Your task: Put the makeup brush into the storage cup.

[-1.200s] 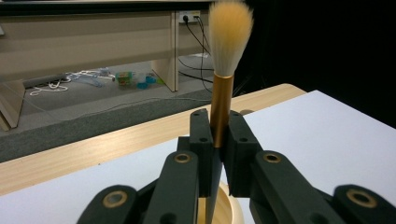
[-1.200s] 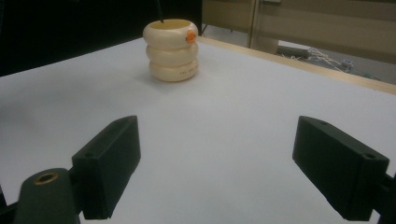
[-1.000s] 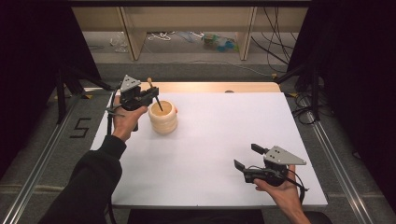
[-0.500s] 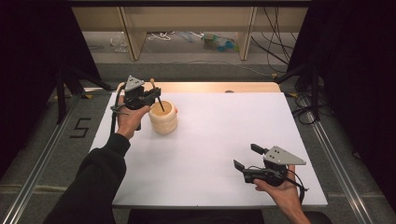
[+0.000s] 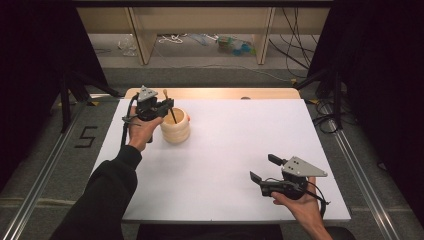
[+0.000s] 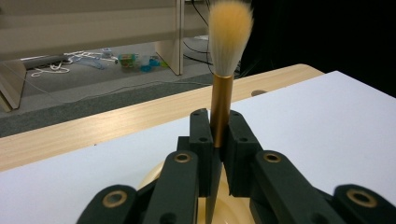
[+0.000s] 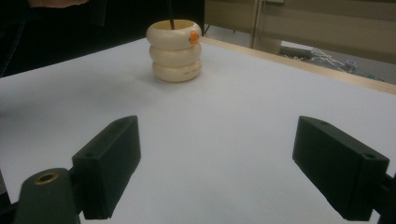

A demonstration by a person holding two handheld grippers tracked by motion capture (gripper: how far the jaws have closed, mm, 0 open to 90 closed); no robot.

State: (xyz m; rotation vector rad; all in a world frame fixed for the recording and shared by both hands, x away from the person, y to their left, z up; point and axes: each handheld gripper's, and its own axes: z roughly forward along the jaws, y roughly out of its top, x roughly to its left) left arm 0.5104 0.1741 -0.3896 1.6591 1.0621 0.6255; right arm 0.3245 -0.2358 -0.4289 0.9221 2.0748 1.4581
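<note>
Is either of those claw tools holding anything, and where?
The left gripper clamps a brush by its gold collar below the bristles. The right gripper holds nothing.

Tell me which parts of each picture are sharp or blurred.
Left gripper view: the brush is fairly crisp, the nearest links at the bottom soft. Right gripper view: the cream holder is sharp, the near black pads blurred. High view: evenly lit white table, dark surroundings.
</note>
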